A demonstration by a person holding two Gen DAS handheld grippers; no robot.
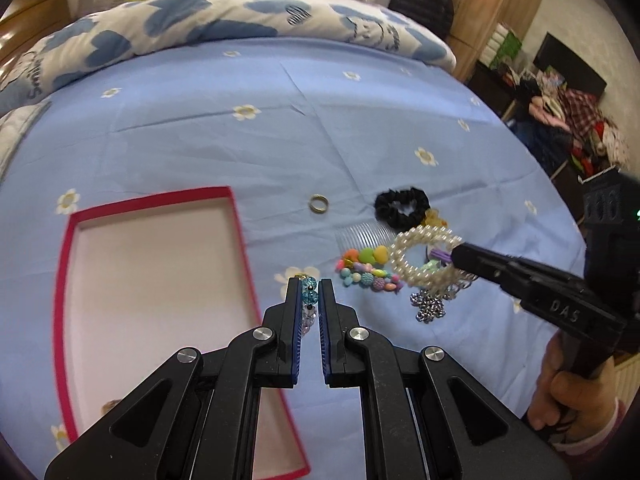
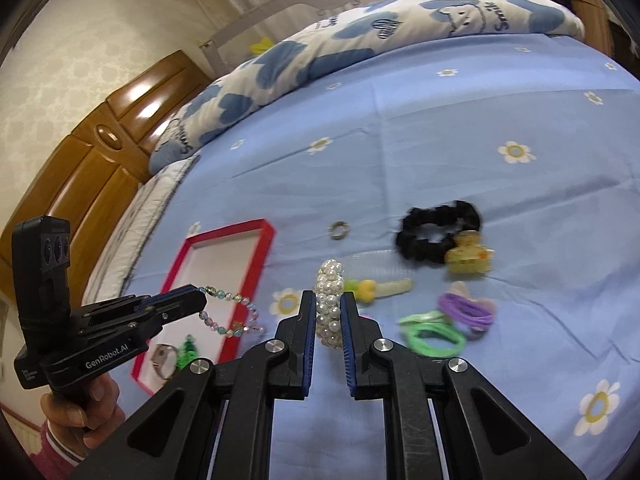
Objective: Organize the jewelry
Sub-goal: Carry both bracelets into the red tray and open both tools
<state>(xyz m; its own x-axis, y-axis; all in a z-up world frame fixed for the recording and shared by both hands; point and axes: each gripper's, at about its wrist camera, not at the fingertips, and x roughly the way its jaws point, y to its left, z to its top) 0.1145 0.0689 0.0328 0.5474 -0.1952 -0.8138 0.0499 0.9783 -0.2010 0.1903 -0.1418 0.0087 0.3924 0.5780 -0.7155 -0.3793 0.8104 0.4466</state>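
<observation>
Left tongs (image 1: 310,294) clamped on a blue-and-clear crystal bead bracelet (image 2: 232,314), whose loop hangs from the tips over the near edge of the shallow red-rimmed white box (image 2: 262,240) on the blue flowered bed sheet (image 1: 240,152). Right tongs (image 2: 329,312) clamped on a white pearl bracelet (image 2: 330,300), its band standing upright between the pads, lower part hidden. In the box, 1 watch (image 2: 162,360) is partly cut off by the left tongs.
</observation>
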